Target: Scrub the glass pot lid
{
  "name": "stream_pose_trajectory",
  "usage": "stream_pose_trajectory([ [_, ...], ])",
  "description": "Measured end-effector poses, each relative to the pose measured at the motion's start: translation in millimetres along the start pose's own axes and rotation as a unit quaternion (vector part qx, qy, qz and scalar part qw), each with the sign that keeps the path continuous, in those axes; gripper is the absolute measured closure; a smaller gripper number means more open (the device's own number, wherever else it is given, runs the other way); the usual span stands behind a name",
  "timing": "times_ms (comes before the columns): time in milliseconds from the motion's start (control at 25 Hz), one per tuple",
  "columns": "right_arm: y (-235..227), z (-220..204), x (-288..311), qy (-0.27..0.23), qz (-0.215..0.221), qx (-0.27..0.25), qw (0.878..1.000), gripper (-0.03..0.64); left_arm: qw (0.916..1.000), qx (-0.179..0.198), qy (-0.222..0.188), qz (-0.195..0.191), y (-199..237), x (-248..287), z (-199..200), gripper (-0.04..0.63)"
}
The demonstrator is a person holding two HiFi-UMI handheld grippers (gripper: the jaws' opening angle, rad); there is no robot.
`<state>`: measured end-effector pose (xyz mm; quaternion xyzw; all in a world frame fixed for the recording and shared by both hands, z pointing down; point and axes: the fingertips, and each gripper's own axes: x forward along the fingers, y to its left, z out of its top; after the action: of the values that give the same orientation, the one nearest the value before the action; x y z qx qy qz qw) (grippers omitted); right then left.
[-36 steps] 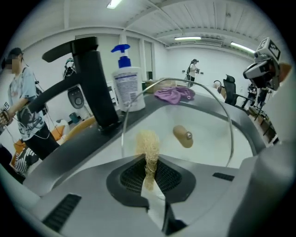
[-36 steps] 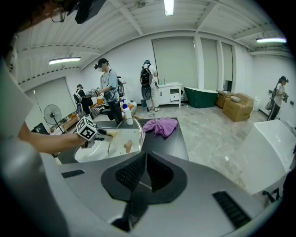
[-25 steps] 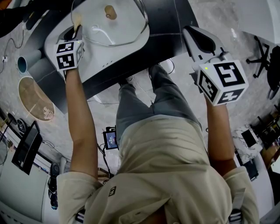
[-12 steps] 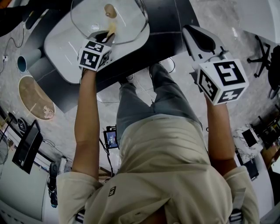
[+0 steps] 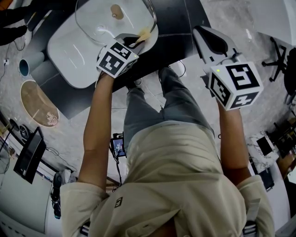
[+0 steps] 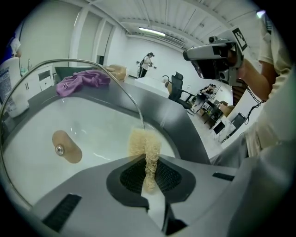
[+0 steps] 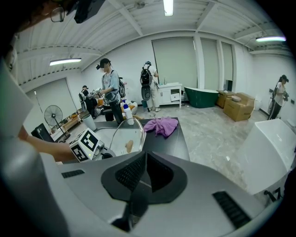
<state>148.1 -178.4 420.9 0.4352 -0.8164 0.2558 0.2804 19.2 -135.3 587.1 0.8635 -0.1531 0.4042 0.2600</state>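
The glass pot lid [image 5: 99, 23] with a tan knob [image 5: 117, 11] lies on a white tray [image 5: 69, 51] at the top of the head view. My left gripper [image 5: 138, 39] is at the lid's right rim, shut on a pale loofah scrubber [image 5: 144, 34]. In the left gripper view the scrubber [image 6: 144, 143] sticks up from between the jaws of that gripper [image 6: 149, 178], touching the lid [image 6: 101, 115] near its rim; the knob [image 6: 66, 147] is to the left. My right gripper [image 5: 202, 33] hovers to the right, off the lid, with its jaws together and nothing held [image 7: 144, 169].
A purple cloth [image 6: 81, 81] lies on the dark table [image 5: 171, 28] beyond the lid, also seen as the purple cloth [image 7: 162, 125] in the right gripper view. A bottle [image 7: 126, 113] stands behind the lid [image 7: 126, 132]. People stand in the room's background. A round stool [image 5: 39, 104] sits on the floor at left.
My left gripper has swept with the scrubber from the lid's left edge across to its right rim. The right gripper has not moved.
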Motion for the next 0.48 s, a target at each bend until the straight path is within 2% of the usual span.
stream_pose_trajectory([
  [480, 0.2, -0.3, 3.3, 0.003, 0.001, 0.002, 1.0, 0.589, 0.9999, -0.015, -0.001, 0.004, 11.3, -5.6, -9.0, 0.554],
])
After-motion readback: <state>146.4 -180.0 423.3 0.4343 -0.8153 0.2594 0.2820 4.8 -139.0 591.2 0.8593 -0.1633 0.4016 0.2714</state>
